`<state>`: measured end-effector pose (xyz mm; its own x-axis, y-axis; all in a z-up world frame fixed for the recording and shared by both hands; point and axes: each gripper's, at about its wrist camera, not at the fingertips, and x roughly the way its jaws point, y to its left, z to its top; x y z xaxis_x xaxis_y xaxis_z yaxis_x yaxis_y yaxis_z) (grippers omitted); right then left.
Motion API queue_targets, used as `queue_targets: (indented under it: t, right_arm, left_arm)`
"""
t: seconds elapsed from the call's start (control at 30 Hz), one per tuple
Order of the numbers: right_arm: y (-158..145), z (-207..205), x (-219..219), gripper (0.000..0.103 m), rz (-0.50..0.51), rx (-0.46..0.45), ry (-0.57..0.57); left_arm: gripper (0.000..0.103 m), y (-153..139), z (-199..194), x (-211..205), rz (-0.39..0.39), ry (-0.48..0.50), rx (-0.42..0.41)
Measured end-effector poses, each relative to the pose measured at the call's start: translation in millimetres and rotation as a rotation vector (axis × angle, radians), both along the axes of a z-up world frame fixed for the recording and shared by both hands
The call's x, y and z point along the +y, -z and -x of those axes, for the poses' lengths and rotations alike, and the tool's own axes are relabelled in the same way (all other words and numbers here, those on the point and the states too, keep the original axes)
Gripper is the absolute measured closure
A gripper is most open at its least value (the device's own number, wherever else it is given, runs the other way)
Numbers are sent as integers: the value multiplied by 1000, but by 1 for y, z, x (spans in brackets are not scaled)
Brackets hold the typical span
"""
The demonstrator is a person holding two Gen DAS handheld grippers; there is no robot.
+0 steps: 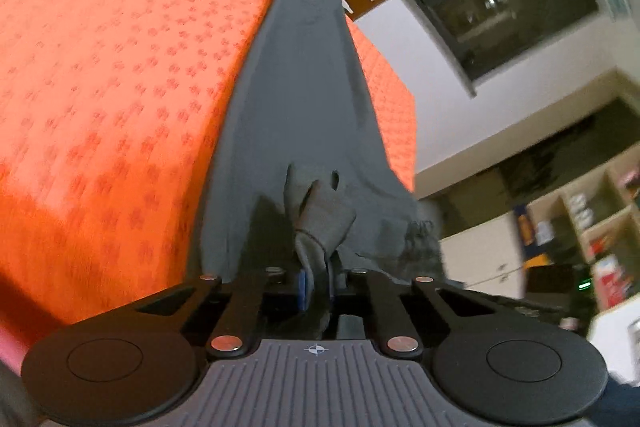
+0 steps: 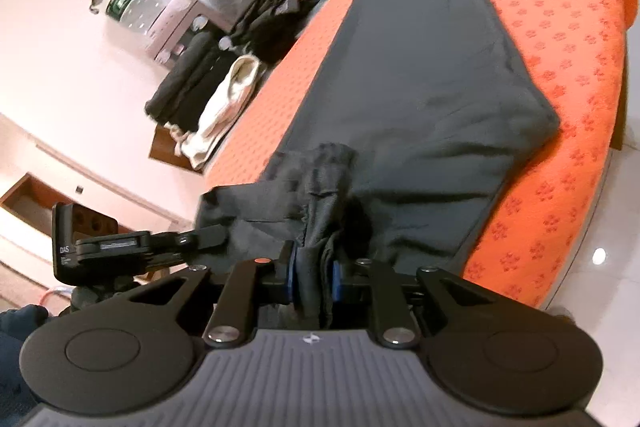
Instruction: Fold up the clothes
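- Dark grey garment (image 2: 420,75) lay stretched along the orange patterned bedspread (image 2: 560,87), its near end bunched up and lifted off the surface.
- Left gripper (image 1: 318,287) was pinching a gathered fold of that garment (image 1: 304,99); its blue pads (image 1: 303,291) were pressed close on the cloth.
- Right gripper (image 2: 314,281) was clamped on a thicker wad of the same fabric, blue pads (image 2: 295,279) touching it on both sides.
- From the right wrist, the left gripper's black body showed just beside the bunched edge.
- Heap of dark and cream clothes (image 2: 224,99) sat past the bed's far side, near the wall.
- Shelves (image 1: 592,223) stood beyond the bed in the left view, blurred.
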<state>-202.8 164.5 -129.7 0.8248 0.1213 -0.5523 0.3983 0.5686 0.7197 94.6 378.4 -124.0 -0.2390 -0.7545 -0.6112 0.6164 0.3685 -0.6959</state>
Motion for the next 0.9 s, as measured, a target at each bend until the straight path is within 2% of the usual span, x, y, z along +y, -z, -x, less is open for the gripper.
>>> queue_targets:
  t: [0.13, 0.2, 0.27, 0.43, 0.57, 0.63, 0.67, 0.73, 0.77, 0.83, 0.9]
  right_arm:
    - [3, -5, 8, 83, 26, 31, -29]
    - [7, -12, 14, 79, 96, 90, -17]
    - [10, -17, 20, 77, 175, 136, -17]
    - [-11, -14, 37, 73, 341, 188, -16]
    - [-46, -7, 53, 71, 551, 190, -19]
    - [-61, -10, 60, 71, 625, 144, -45]
    - [-62, -13, 61, 73, 628, 131, -66]
    - [-65, -18, 63, 82, 629, 107, -108]
    - [-61, -21, 64, 87, 631, 117, -122]
    - [-51, -27, 66, 88, 636, 141, -148]
    - [-38, -32, 64, 88, 616, 176, -149]
  left_arm:
    - [89, 6, 3, 14, -64, -17, 25]
    - [88, 9, 7, 6, -98, -12, -38]
    - [80, 10, 11, -4, -121, -2, -120]
    - [70, -9, 14, -1, -61, 22, -281]
    - [66, -41, 19, 7, 35, 31, -452]
    - [66, -50, 28, 0, 55, 88, -568]
    - [66, -51, 33, -5, 65, 129, -610]
    - [66, -48, 42, -15, 81, 226, -651]
    - [71, -43, 46, -21, 78, 261, -665]
    - [74, -32, 53, -29, 68, 324, -700]
    - [75, -17, 52, -38, 26, 348, -712]
